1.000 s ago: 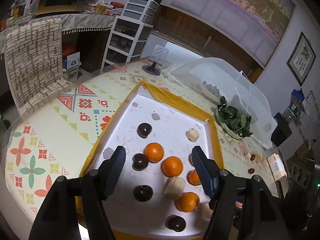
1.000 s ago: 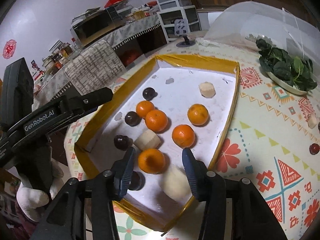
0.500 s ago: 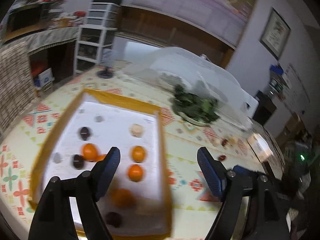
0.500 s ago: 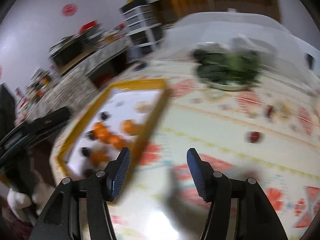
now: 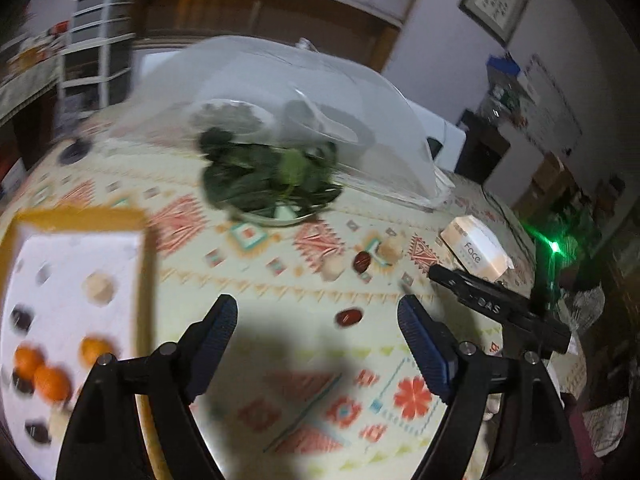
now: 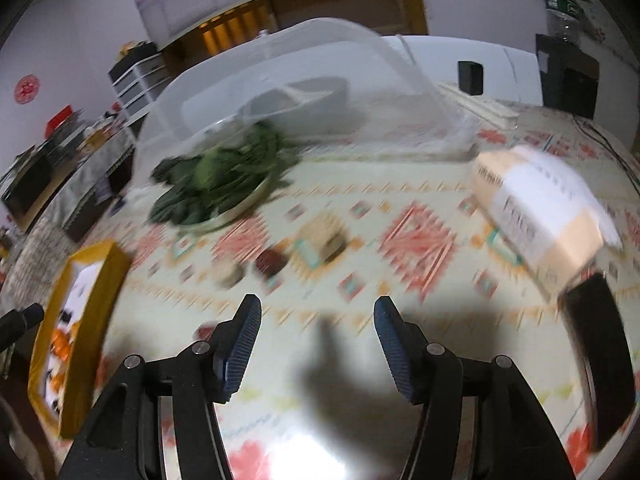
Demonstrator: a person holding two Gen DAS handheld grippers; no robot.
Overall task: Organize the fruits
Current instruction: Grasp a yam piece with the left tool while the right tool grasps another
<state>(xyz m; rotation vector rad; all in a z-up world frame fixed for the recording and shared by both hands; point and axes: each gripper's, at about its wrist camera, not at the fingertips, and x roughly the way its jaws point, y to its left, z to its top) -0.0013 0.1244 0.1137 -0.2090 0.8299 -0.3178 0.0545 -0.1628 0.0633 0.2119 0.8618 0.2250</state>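
Both hand-held grippers, left (image 5: 316,330) and right (image 6: 317,330), hang wide open and empty over the counter (image 5: 280,360), apparently lining up the loose red date (image 5: 349,317) outside the yellow-rimmed tray (image 5: 140,280) holding the oranges (image 5: 50,382).

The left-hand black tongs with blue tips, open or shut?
Open. The left gripper has its blue-padded fingers spread wide, nothing between them, with the patterned tablecloth showing in the gap.
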